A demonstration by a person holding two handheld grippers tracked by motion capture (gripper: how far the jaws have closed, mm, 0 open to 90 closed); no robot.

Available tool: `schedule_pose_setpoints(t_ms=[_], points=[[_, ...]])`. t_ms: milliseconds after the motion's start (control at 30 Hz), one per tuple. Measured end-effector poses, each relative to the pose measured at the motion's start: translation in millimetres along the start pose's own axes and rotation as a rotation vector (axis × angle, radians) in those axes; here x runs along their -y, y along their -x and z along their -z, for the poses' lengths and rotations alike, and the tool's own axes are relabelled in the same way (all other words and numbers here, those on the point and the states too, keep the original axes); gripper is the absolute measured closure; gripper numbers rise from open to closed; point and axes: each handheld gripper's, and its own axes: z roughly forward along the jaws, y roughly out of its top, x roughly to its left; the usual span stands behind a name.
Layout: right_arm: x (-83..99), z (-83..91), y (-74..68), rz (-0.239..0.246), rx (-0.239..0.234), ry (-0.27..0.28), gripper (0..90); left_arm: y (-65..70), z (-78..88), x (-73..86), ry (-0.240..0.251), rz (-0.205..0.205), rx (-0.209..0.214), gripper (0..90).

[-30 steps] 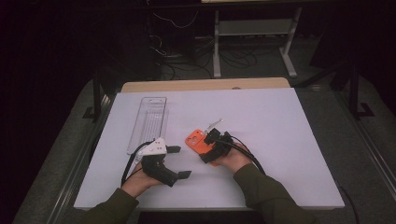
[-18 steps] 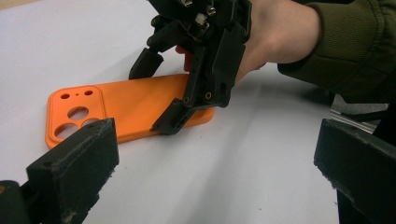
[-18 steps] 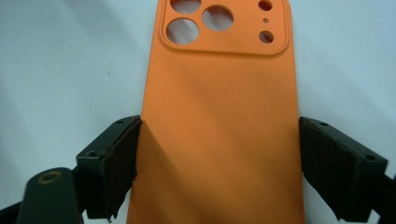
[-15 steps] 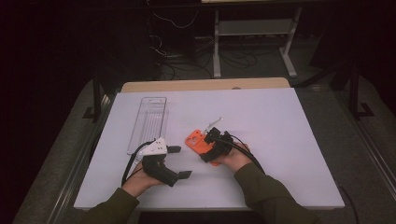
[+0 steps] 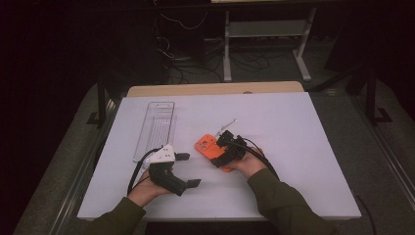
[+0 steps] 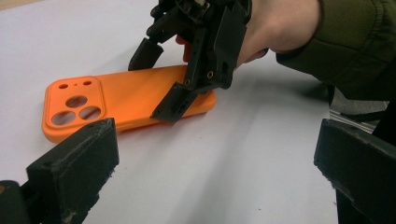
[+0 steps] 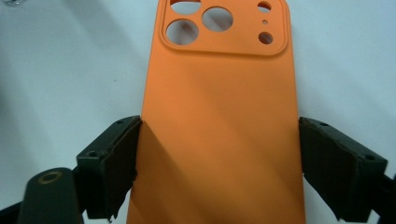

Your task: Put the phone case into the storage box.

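An orange phone case [image 5: 208, 145] lies back-up on the white table [image 5: 303, 147], its camera cutouts pointing away from the person. My right gripper [image 5: 223, 150] straddles its near end; in the right gripper view the two black pads [image 7: 119, 158] touch the case [image 7: 219, 116] on both long edges, shut across its width. The left gripper view shows that gripper [image 6: 161, 79] over the case [image 6: 116, 100], held by a hand in a green sleeve. My left gripper [image 5: 188, 170] rests on the table to the left of the case, open, with nothing between its jaws [image 6: 215, 186].
A clear plastic tray [image 5: 156, 125] lies lengthwise at the table's left side, beyond the left gripper. A small thin pale object [image 5: 228, 123] sits just past the case. Black cables trail from both grippers. A wooden strip [image 5: 215, 89] borders the far edge.
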Motion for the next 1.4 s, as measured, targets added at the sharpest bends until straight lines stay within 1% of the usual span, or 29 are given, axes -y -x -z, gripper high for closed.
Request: schedule_pose_setpoints(t_ms=[167,267,433,467,567,733,800,1000,1233,1400], points=[[-0.5,4.4,2.4,0.003,-0.014,-0.004,15.3,0.1,-0.2,0.0,0.001,0.001,0.0,0.0],[-1.4,8.1,3.8,0.007,-0.018,0.006,15.3,-0.8,0.2,0.0,-0.002,-0.003,0.002,0.0],[-1.0,12.7,8.1,0.006,-0.011,-0.001,15.3,-0.3,-0.1,-0.1,0.0,-0.002,0.001,0.0],[-0.8,14.7,9.9,0.008,-0.022,0.001,15.3,-0.4,-0.2,-0.1,0.0,-0.003,0.002,0.0],[-0.5,17.0,11.3,0.004,-0.022,0.005,15.3,-0.7,-0.2,0.0,0.001,-0.003,0.002,0.0],[1.3,21.8,14.8,0.001,-0.028,0.009,15.3,-0.6,0.1,0.0,-0.001,-0.003,0.001,0.0],[2.3,24.1,16.8,0.01,-0.032,0.008,15.3,-0.7,0.1,0.0,0.0,-0.003,0.002,0.0],[4.6,27.3,19.0,0.015,-0.036,0.012,15.3,-0.7,-0.2,0.0,0.0,-0.003,0.002,0.0],[8.6,35.9,22.9,0.02,-0.04,0.022,15.3,-0.5,-0.7,0.0,0.002,-0.001,0.001,0.0],[12.9,43.0,28.0,0.027,-0.041,0.026,15.3,-0.8,-1.6,-0.1,-0.006,-0.003,0.0,0.0]])
